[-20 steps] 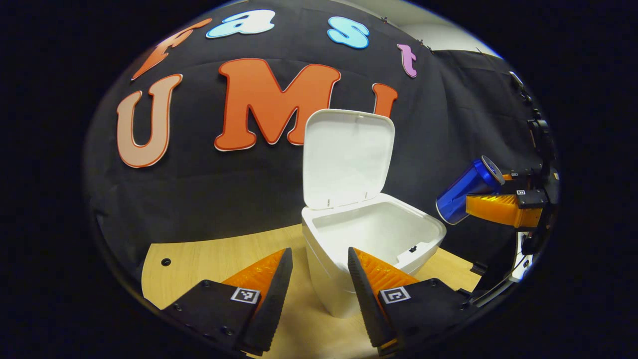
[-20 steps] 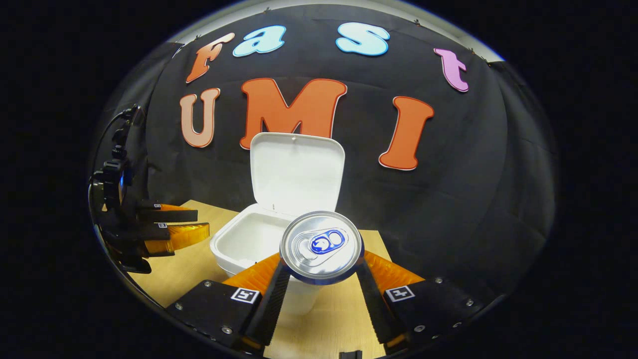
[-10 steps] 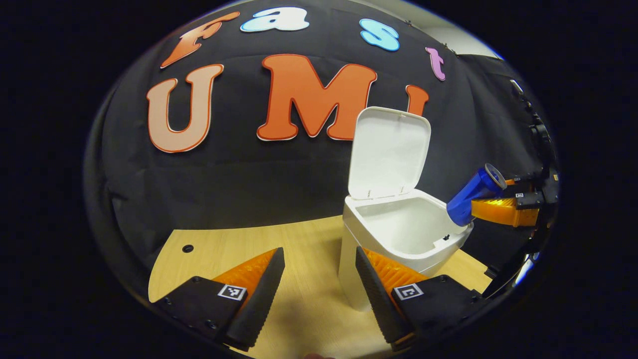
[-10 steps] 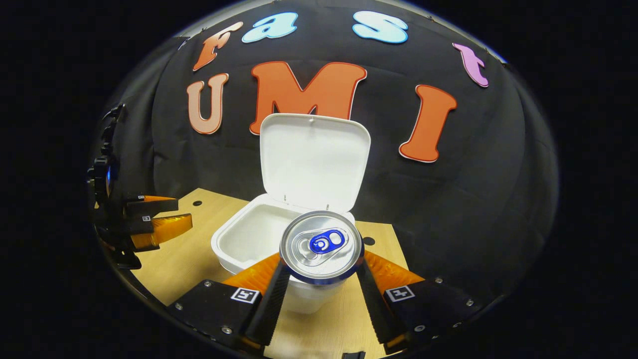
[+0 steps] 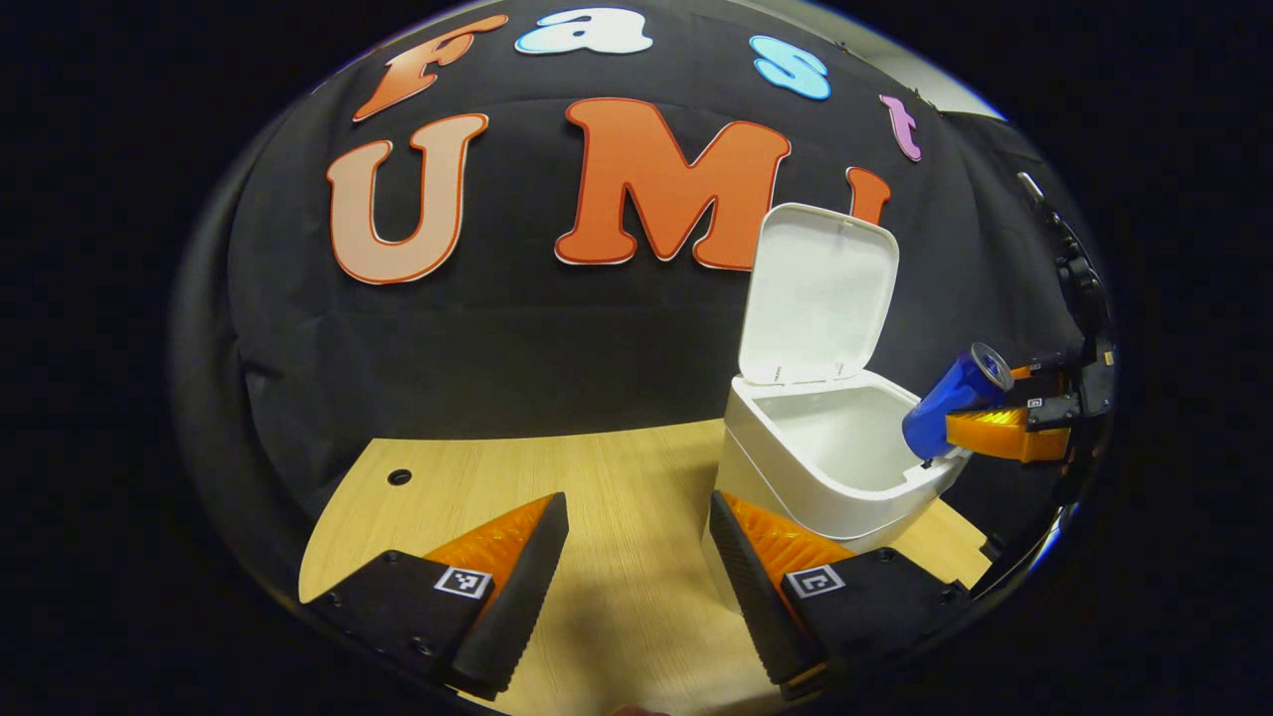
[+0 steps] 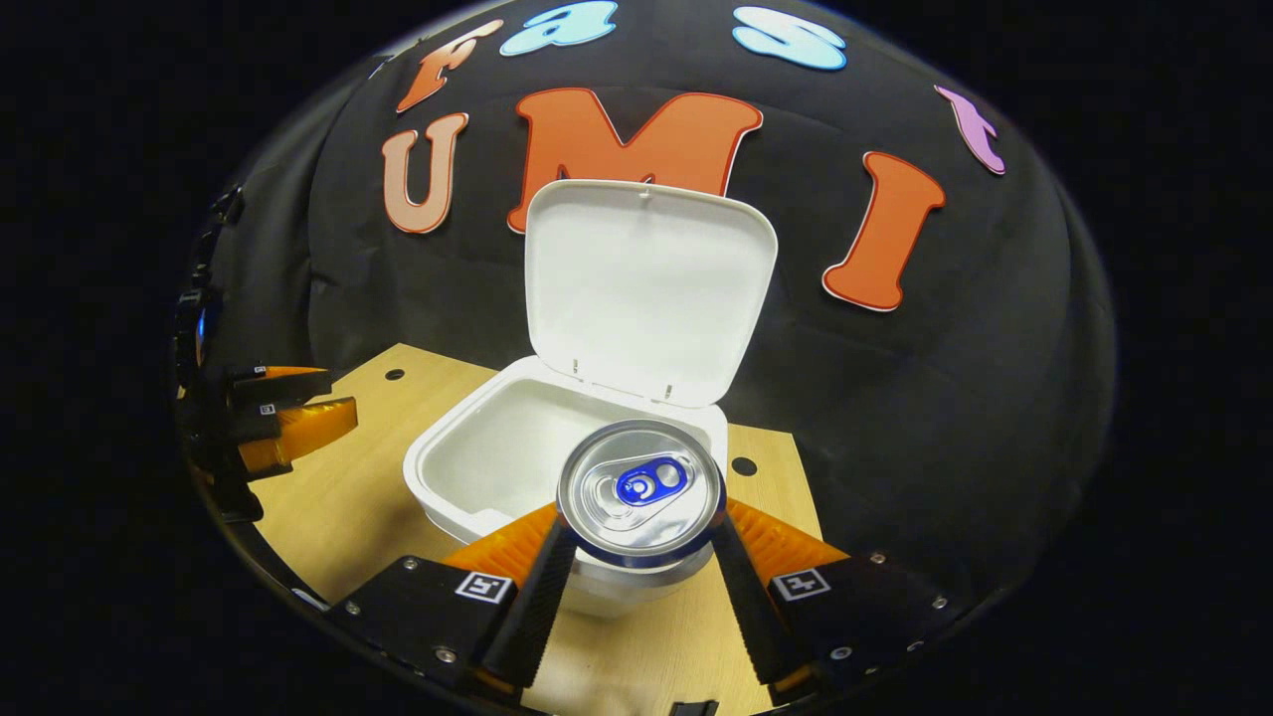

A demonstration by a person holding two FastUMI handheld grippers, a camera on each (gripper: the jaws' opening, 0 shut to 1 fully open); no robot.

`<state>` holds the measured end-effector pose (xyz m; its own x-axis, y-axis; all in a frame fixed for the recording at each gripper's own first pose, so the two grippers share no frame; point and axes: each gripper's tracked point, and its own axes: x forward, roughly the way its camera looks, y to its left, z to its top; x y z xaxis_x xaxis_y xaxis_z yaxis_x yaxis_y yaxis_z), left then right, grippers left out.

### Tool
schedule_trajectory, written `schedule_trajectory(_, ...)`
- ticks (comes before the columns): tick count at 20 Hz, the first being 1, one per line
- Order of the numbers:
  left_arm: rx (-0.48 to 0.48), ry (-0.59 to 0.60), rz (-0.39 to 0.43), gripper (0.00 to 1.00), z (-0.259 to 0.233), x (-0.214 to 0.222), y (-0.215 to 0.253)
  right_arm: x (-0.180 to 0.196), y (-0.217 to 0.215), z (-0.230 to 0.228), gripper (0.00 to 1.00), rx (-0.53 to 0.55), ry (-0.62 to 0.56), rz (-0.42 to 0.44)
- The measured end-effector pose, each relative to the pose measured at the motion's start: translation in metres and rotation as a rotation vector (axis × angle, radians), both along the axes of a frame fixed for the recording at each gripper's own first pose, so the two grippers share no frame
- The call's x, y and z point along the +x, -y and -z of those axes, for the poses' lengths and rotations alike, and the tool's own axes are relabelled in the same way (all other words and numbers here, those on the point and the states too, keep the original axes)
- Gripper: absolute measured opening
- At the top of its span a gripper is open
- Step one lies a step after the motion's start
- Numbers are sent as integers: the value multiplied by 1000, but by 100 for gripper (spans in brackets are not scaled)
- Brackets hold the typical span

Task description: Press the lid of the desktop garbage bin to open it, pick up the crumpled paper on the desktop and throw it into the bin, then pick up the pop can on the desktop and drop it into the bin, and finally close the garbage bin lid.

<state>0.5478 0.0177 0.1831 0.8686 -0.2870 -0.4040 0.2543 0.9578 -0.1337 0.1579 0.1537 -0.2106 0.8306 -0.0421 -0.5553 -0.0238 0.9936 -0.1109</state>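
The white garbage bin (image 5: 796, 477) (image 6: 448, 497) stands on the wooden desktop with its lid (image 5: 820, 293) (image 6: 646, 288) raised upright. My right gripper (image 6: 641, 552) is shut on the blue pop can (image 6: 641, 492), whose silver top faces the camera. In the left gripper view the pop can (image 5: 950, 400) tilts over the bin's right rim, held by the right gripper (image 5: 995, 428). My left gripper (image 5: 636, 577) stands open and empty, low over the desk to the left of the bin. The bin's inside looks white; its bottom is hidden.
The wooden desktop (image 5: 597, 497) (image 6: 338, 507) has small round holes (image 5: 399, 477) (image 6: 743, 465). In the right gripper view the left gripper (image 6: 288, 418) shows at the far left edge. Black cloth wall stands close behind the bin.
The right gripper has carried the can closer, to above the bin's rim. The left gripper has drawn back and leftward from the bin, still open.
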Motion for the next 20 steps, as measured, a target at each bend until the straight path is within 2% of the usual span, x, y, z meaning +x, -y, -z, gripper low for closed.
schedule_trajectory(3,8,-3,-8,92,3,1,-4,6,2,-2,82,4,2,10)
schedule_trajectory(8,22,7,-22,92,0,1,-15,23,4,-22,83,-8,55,17)
schedule_trajectory(20,58,19,-111,92,-1,-6,-60,100,8,-129,83,-79,283,-31)
